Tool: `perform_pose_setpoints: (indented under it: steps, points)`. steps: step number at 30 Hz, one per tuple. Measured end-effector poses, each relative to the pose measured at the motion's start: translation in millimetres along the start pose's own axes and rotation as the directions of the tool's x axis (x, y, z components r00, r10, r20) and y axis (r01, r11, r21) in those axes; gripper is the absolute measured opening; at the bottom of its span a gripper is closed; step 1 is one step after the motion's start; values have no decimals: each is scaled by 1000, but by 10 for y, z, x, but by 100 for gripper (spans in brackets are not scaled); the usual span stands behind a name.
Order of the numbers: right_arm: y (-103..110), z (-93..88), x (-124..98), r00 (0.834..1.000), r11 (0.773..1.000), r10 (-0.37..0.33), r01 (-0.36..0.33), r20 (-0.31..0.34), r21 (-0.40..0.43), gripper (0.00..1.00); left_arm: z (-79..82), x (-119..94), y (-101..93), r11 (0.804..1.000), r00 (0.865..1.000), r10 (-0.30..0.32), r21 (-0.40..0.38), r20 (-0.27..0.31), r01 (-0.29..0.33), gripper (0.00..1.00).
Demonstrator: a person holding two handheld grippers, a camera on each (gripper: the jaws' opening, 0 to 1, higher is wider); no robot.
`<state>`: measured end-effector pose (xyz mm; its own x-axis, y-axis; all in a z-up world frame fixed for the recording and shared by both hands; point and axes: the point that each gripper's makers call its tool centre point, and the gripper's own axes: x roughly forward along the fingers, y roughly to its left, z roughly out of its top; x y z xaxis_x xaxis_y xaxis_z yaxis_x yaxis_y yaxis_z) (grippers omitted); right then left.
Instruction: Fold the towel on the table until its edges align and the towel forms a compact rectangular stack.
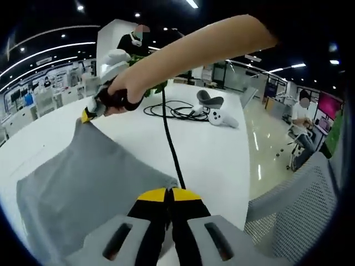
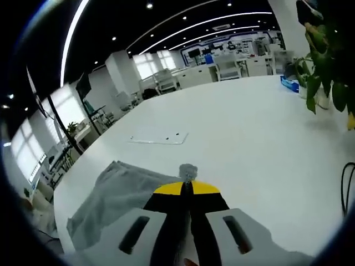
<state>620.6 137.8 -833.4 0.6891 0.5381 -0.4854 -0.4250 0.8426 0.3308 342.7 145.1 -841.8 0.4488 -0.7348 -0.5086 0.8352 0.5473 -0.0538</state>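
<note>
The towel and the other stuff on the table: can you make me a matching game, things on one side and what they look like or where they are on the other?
Things:
1. towel
2. cable
3. plant
4. right gripper

Descriptions:
A. green leaves, at the table's far edge in the right gripper view
B. grey, held at two corners
C. black, coiled in loops on the white table
D. yellow tip, pinching a towel corner

Pairs: 1-B, 2-C, 3-A, 4-D
</note>
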Motion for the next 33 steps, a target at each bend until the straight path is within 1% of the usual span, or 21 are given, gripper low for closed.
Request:
perform_pose_setpoints:
  steps: [2,3,5,6,7,9,13,17,20,24,29,33]
  points:
    - [64,31,2,1000,1000,8,-8,3,-7,1,36,-65,26,1000,1000,12,-26,23,-12,1]
    - [88,44,5,1000,1000,11,-11,4,-8,1,64,-111,48,998,999,21,-55,44,-19,1]
    - [152,83,16,1000,1000,18,-18,7,-14,1,84,-188,106,996,997,43,-83,61,-38,1]
    - [185,106,22,1000,1000,19,-19,9,-17,1,78,-215,119,996,997,45,-84,59,-40,1]
    - [207,123,28,1000,1000,20,-20,11,-17,1,83,-263,158,994,996,63,-91,70,-57,1]
    - [266,161,39,1000,1000,25,-25,14,-19,1,85,-345,206,992,993,81,-105,82,-72,1]
    - [362,242,55,999,1000,27,-27,26,-15,1,102,-524,281,986,987,106,-139,122,-88,1]
    - [494,315,90,999,1000,30,-30,32,-5,1,75,-636,347,980,982,132,-168,132,-109,1]
    - [615,379,114,999,999,39,-38,39,-8,1,80,-761,390,975,977,152,-187,147,-123,1]
    - [767,481,165,997,999,51,-51,55,-7,1,58,-901,438,974,973,173,-174,155,-146,1]
    - [971,546,243,996,998,64,-65,69,12,1,14,-1102,509,967,966,205,-188,156,-175,1]
    - [1153,573,293,995,997,79,-79,68,2,1,-32,-1225,566,959,961,227,-207,155,-193,1]
